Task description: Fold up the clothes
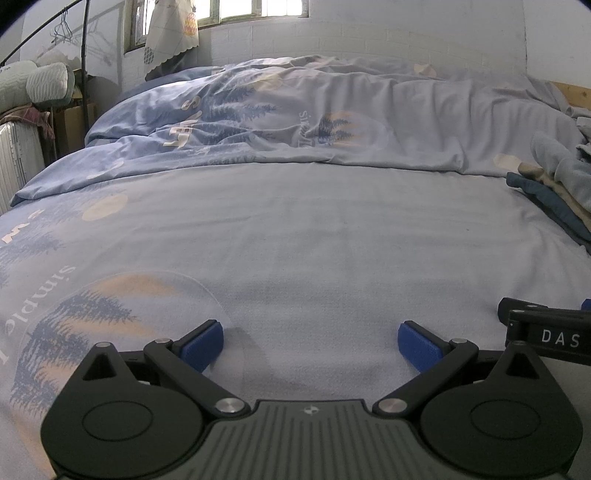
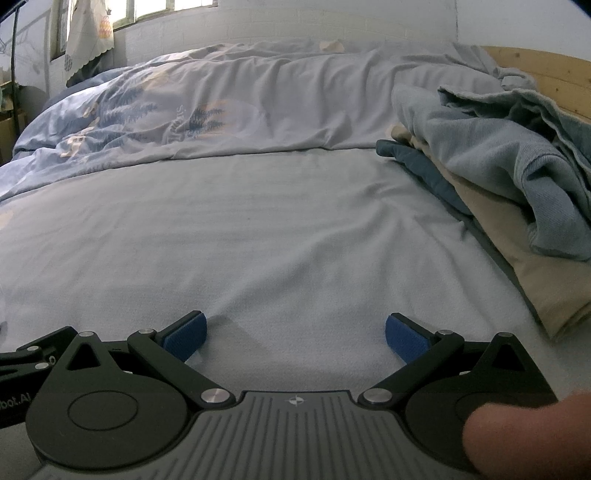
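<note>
Pile of rumpled clothes [image 2: 517, 177], pale blue knit garment on top, beige cloth under it and a dark teal piece at the bottom, heaped on the right side of the light blue printed bedsheet [image 2: 277, 229], just in front of the pale wooden headboard board [image 2: 554, 77]. Same pile [image 1: 554, 184] at the far right edge in the left wrist view. Right gripper [image 2: 293, 338], black linkage with blue pads, low over the sheet, near the pile and to its left, fingers spread wide with nothing between them, not touching the clothes. A fingertip [image 2: 524, 439] of the person resting on the housing at the lower right. Left gripper [image 1: 310, 345], same build, farther left of the pile, likewise spread wide and empty over bare sheet, the neighbouring tool's black body just beside it at the right edge. Beyond the pile and to its left, a crumpled light blue duvet with tree prints and cream circles [image 1: 288, 122], bunched across the far part of the bed. Farther still, a white brick wall [image 1: 369, 33], a window with a patterned short curtain [image 1: 171, 33], and at far left a black metal rack [image 1: 85, 55], rolled quilted bedding [image 1: 40, 85] and a white ribbed suitcase [image 1: 14, 158].
</note>
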### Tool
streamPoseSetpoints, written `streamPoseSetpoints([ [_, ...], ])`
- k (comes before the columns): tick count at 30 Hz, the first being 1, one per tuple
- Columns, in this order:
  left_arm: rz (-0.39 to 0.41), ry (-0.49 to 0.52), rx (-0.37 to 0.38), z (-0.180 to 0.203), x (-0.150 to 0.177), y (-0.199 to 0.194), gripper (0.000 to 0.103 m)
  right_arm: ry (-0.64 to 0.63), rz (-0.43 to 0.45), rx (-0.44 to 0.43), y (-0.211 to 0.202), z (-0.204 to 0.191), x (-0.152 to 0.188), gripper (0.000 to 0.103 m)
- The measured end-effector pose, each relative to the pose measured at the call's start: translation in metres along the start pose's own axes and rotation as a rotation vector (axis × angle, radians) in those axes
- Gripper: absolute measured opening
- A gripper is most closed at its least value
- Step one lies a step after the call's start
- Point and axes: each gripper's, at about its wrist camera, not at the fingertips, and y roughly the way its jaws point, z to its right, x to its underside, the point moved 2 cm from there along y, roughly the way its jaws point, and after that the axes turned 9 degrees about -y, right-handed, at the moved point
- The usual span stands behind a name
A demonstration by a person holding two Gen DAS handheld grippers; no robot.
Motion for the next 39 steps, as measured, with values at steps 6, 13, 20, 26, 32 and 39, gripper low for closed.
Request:
streamPoseSetpoints([
  [6, 0.0, 0.001, 0.0, 0.0007, -0.0001, -0.0001, 0.103, -0.005, -0.003, 0.004, 0.0003, 0.0002, 0.0004, 0.103],
  [13, 0.0, 0.004, -0.003, 0.0014, -0.0003, 0.0002, 0.103, -0.005, 0.001, 0.005, -0.0009, 0.0004, -0.0001, 0.103],
  [20, 0.002, 0.013, -0.01, 0.003, 0.0, -0.0001, 0.103, -0.006, 0.001, 0.006, -0.0012, -0.001, 0.0001, 0.103],
  [26, 0.0, 0.004, -0.003, 0.0014, 0.0001, 0.0, 0.103, -0.006, 0.001, 0.006, -0.0014, -0.0011, -0.0002, 0.103],
  [32, -0.002, -0.004, 0.003, -0.002, 0.0001, 0.0004, 0.103, -0.006, 0.001, 0.006, -0.0015, -0.0008, -0.0002, 0.103],
  [39, -0.002, -0.003, 0.003, -0.0018, 0.0, 0.0005, 0.103, -0.006, 0.001, 0.006, -0.0015, -0.0008, -0.0002, 0.103],
])
